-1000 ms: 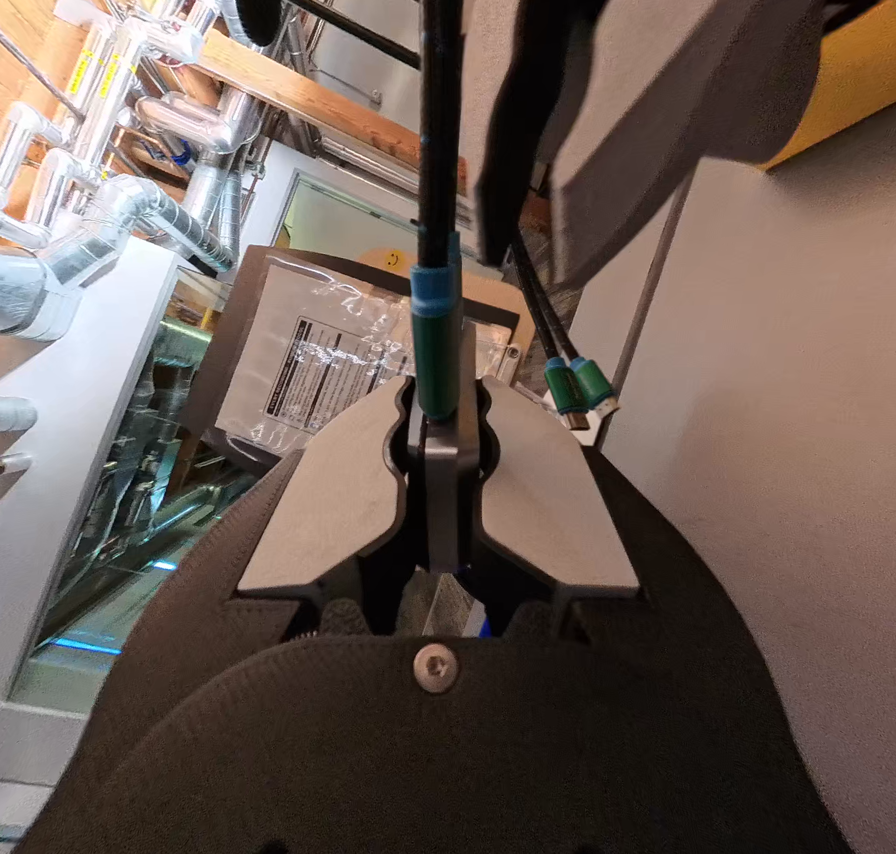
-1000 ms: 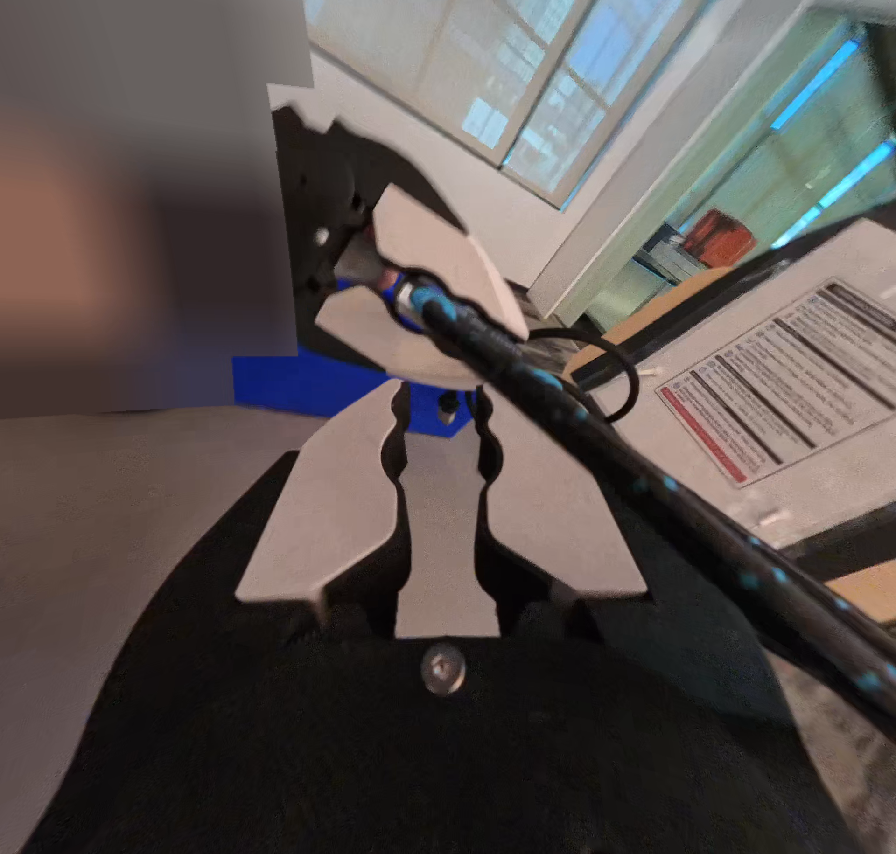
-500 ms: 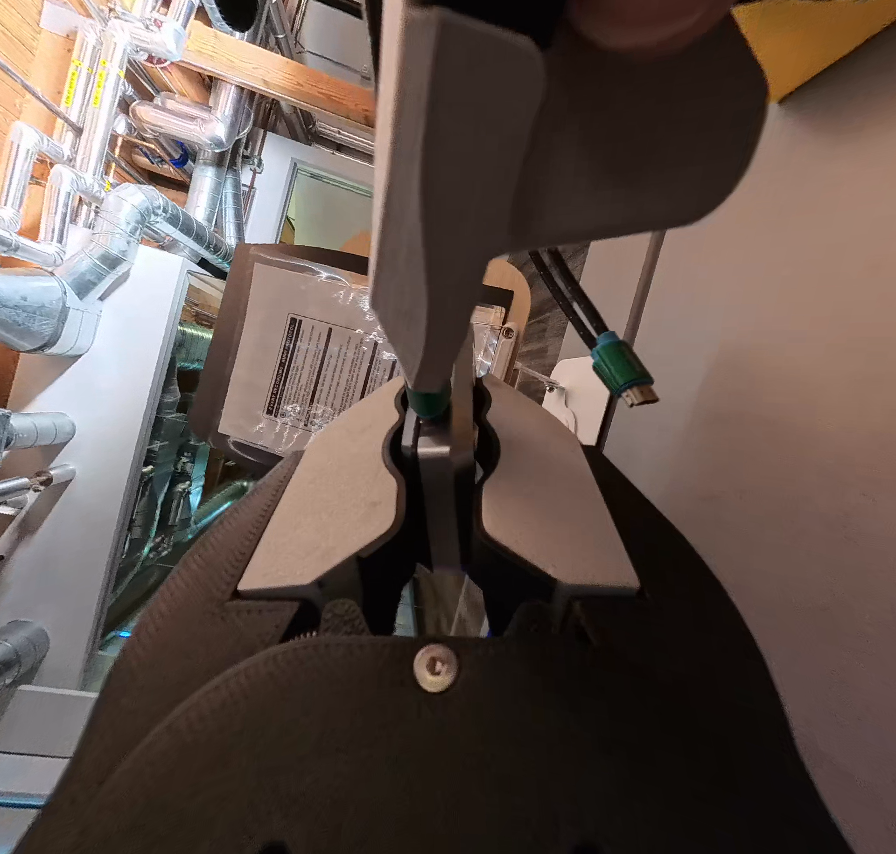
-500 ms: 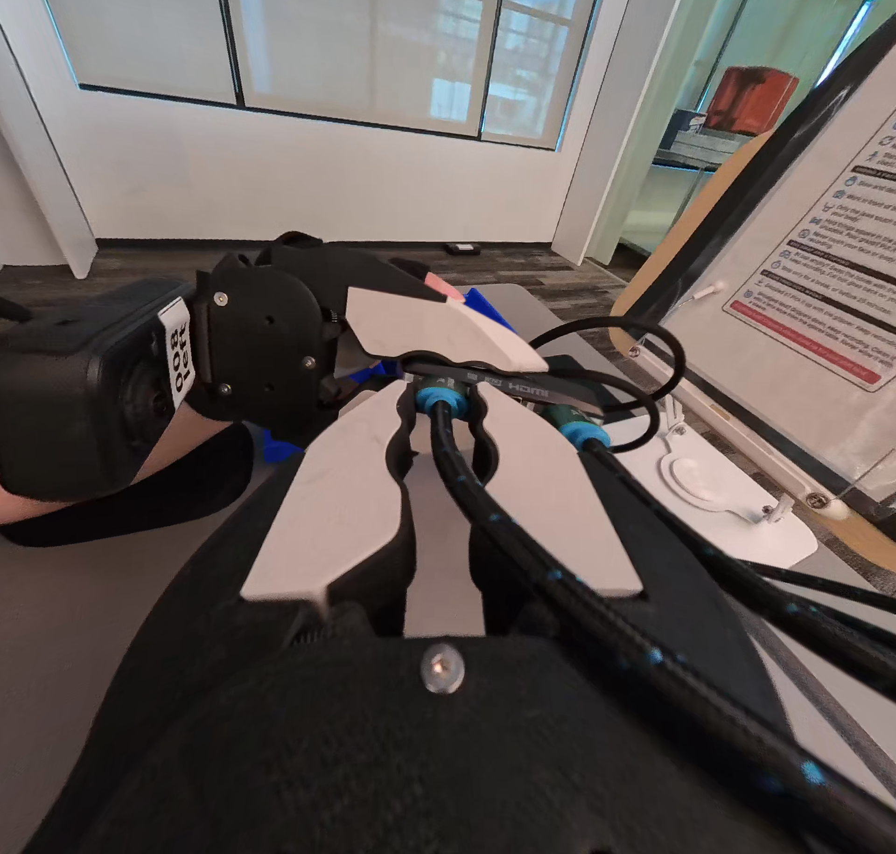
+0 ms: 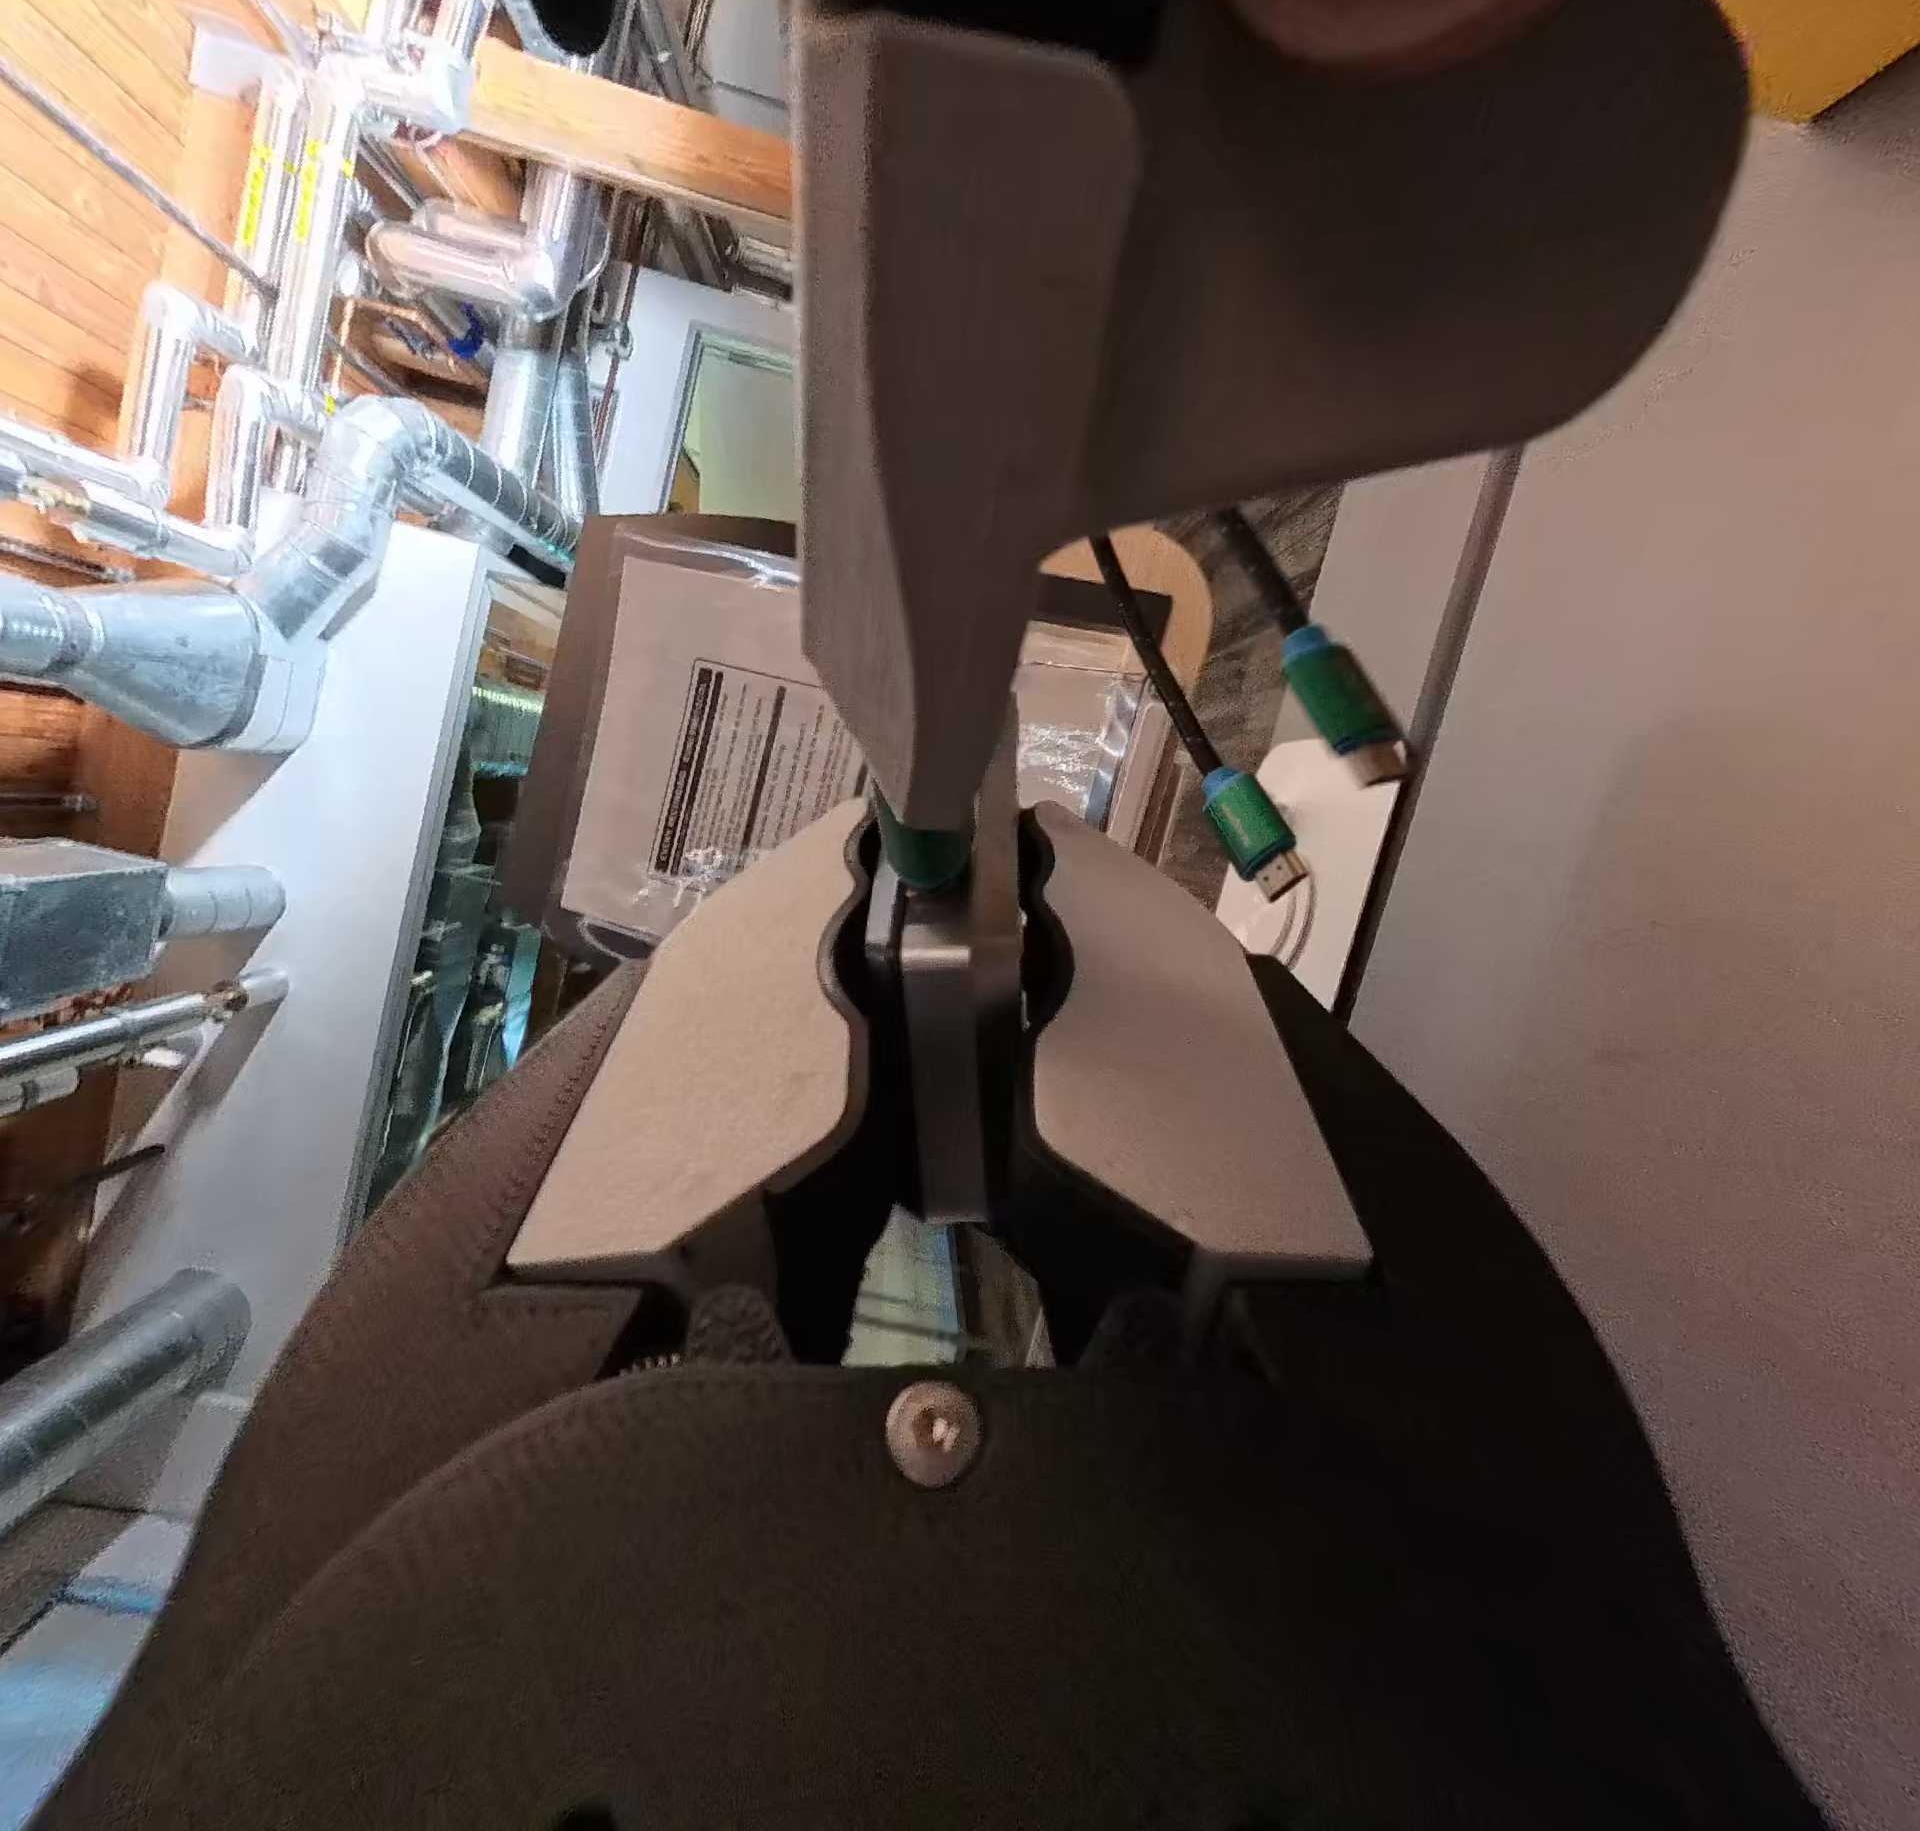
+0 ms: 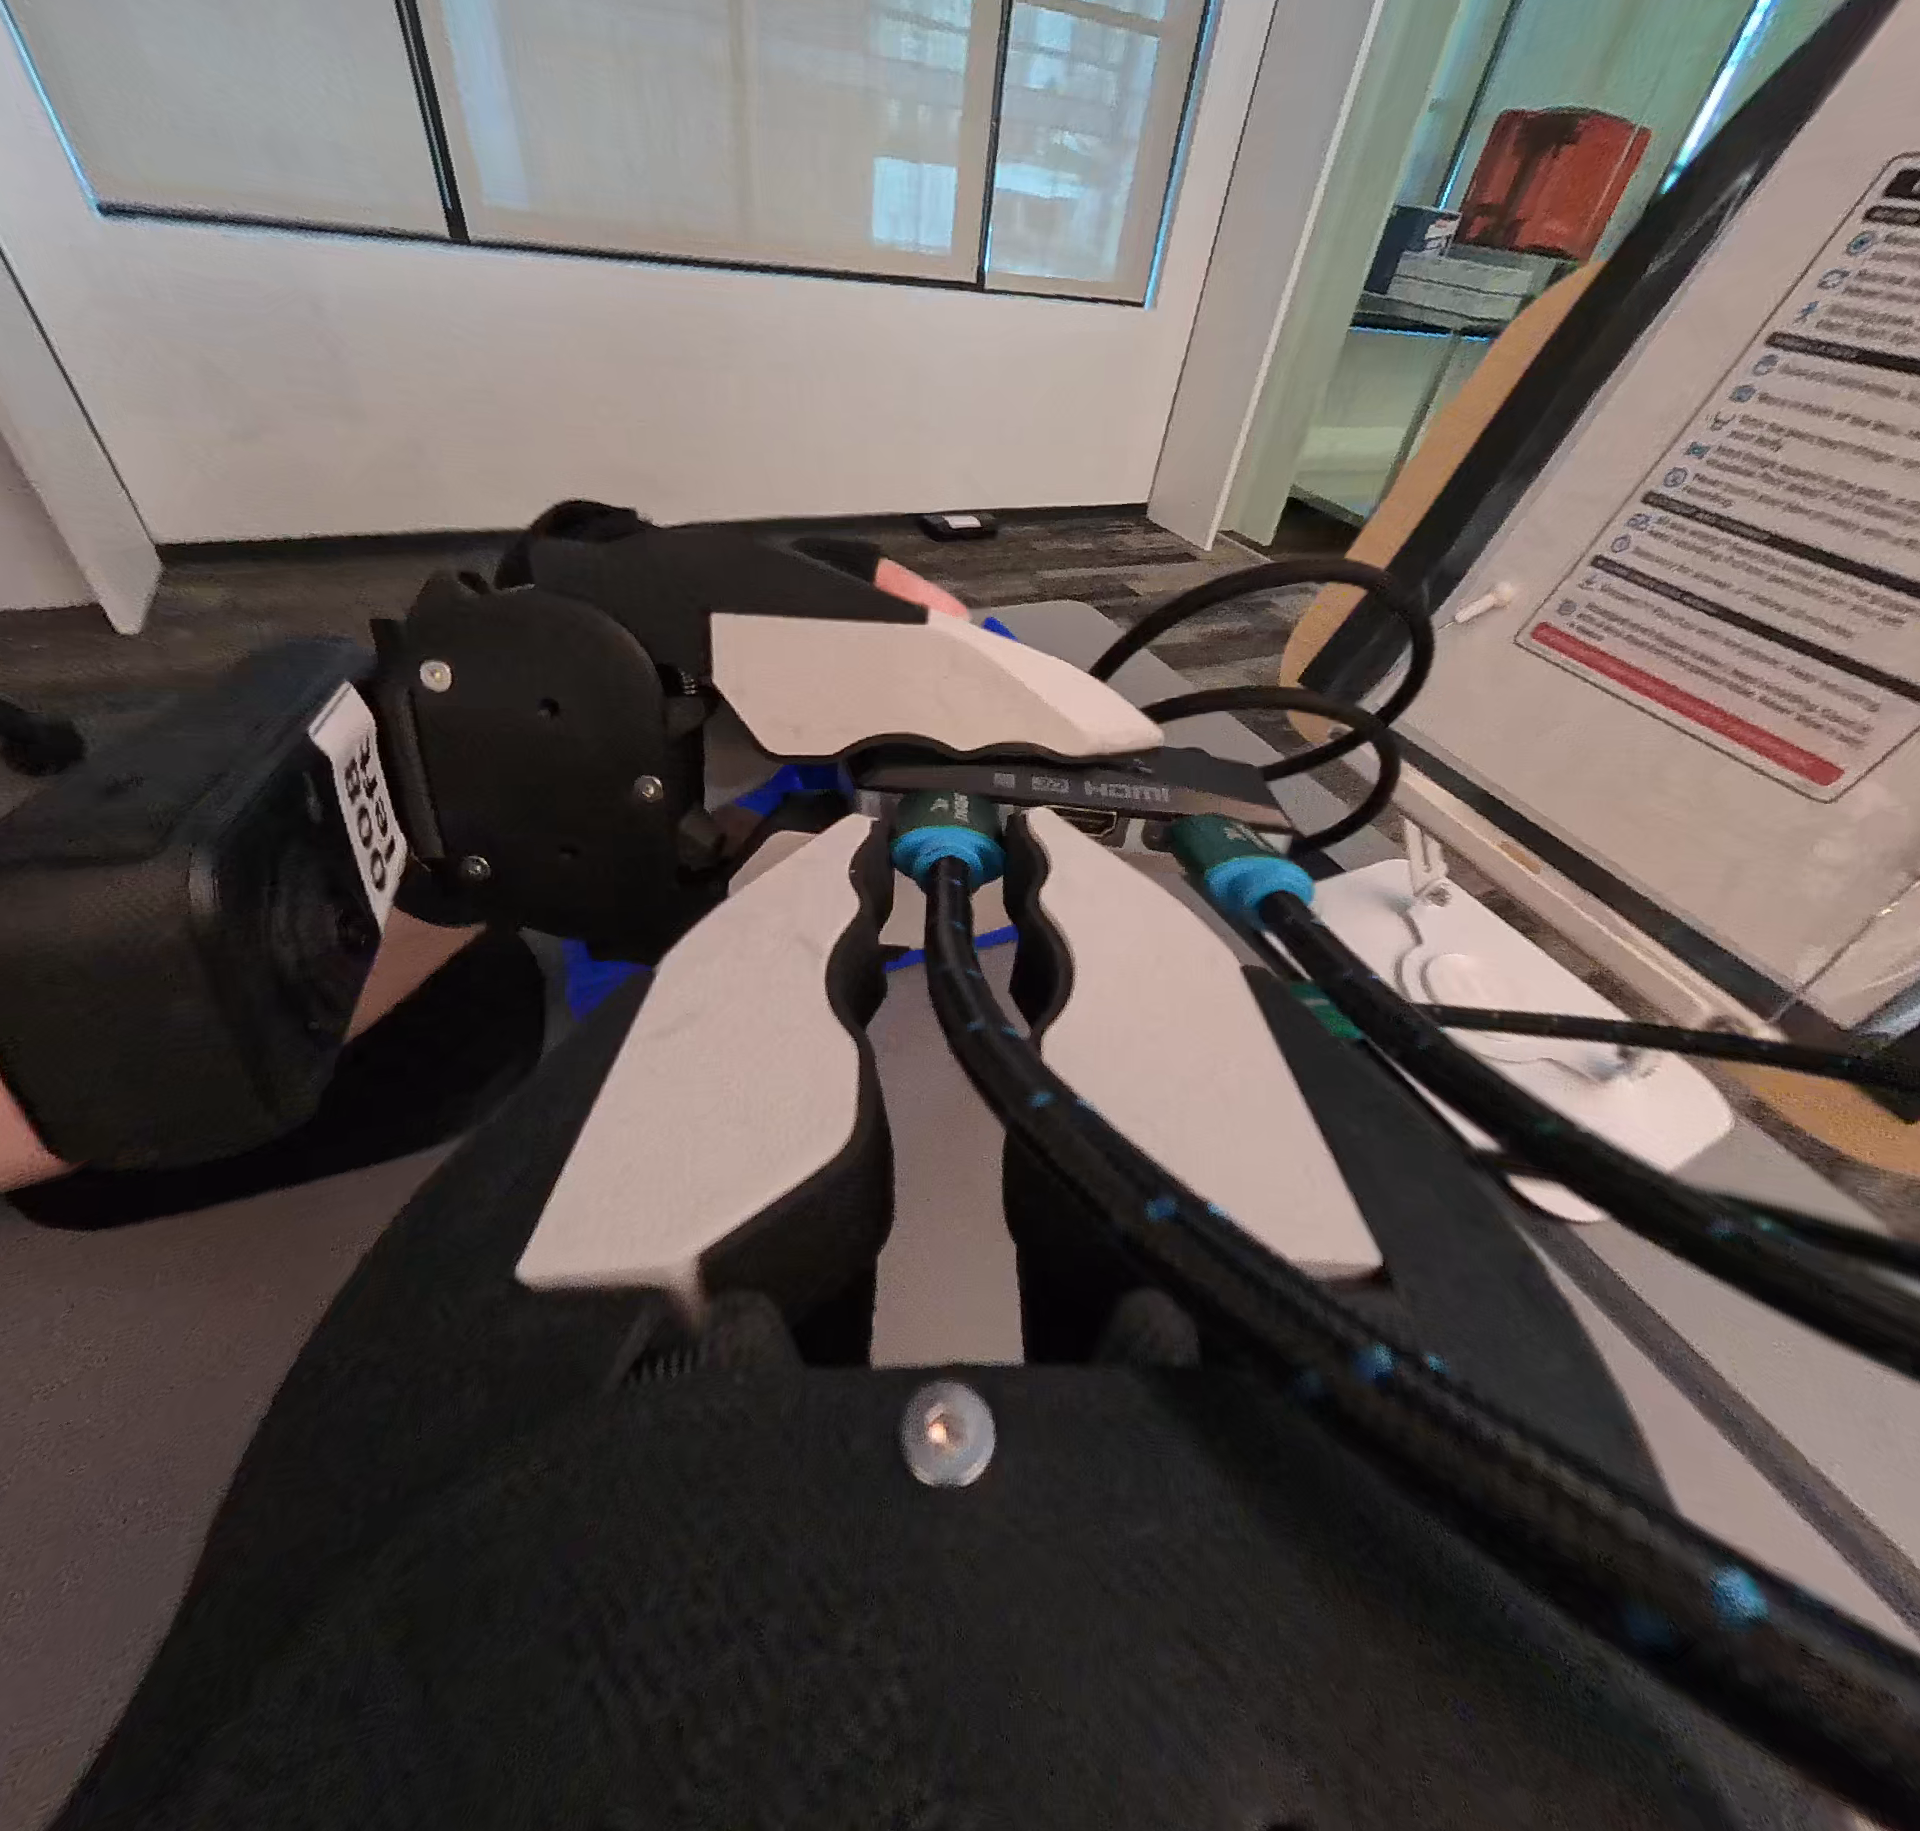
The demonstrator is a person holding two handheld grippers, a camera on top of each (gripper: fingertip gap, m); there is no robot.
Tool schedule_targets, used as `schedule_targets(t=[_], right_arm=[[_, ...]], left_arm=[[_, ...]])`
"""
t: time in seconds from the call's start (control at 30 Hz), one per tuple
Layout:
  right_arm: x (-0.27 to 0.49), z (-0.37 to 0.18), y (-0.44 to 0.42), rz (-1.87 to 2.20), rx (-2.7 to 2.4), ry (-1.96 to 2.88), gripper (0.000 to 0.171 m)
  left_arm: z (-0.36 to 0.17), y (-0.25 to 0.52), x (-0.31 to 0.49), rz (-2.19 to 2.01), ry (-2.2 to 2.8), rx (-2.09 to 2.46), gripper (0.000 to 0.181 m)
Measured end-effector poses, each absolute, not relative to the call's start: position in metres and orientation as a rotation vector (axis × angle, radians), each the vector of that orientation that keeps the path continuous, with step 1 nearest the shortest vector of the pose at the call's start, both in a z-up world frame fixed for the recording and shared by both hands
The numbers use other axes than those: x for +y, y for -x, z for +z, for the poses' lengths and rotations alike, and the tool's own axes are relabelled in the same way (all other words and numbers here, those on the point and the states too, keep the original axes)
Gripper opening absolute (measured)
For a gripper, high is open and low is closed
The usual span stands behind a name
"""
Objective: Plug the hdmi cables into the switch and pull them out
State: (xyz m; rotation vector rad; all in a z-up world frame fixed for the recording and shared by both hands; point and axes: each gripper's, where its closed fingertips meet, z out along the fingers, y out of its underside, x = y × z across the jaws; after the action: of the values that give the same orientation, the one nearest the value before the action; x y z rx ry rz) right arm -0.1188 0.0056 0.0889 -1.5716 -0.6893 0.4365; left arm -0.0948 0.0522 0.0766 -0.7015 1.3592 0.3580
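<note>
Between left gripper (image 5: 940, 934) fingers: switch (image 5: 940, 1054), clamped. Right gripper (image 6: 945, 851) pinches green plug (image 6: 940, 825) at switch edge; second plug (image 6: 1231, 851) at 3 o'clock.

Left gripper (image 5: 940, 924): fingers closed tight on a thin dark plate-like body, held edge-on between the pads. In the right wrist view it (image 6: 997, 742) lies on its side, pale fingers pointing right, one above and one below the plate.
Left hand (image 6: 208, 908): wrapped round the gripper's black body, black strap across it, a fingertip showing past the top edge.
Right gripper (image 6: 945, 851): fingertips flank a green-and-blue plug; whether they clamp it cannot be told.
Right gripper, seen from left wrist: looms close overhead, fingers pointing down at the left tips.
</note>
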Motion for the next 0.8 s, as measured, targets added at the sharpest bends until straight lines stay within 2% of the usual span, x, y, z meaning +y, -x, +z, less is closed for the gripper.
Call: schedule_targets(t=[0.23,0.43,0.57,0.8], right_arm=[[0.0,0.089,0.114,0.616,-0.68,1.613,0.022],[-0.001,0.089,0.114,0.515,-0.654,1.65,0.022],[-0.032,0.143,0.086,0.903,-0.495,1.482,0.021],[-0.092,0.166,0.029,0.718,-0.581,1.55,0.021]], left_arm=[[0.075,0.091,0.046,0.335,0.709,1.393,0.022],[0.076,0.091,0.045,0.325,0.694,1.389,0.022],[0.083,0.124,0.081,0.383,0.848,1.327,0.022],[0.116,0.159,0.086,0.145,0.967,1.197,0.022]])
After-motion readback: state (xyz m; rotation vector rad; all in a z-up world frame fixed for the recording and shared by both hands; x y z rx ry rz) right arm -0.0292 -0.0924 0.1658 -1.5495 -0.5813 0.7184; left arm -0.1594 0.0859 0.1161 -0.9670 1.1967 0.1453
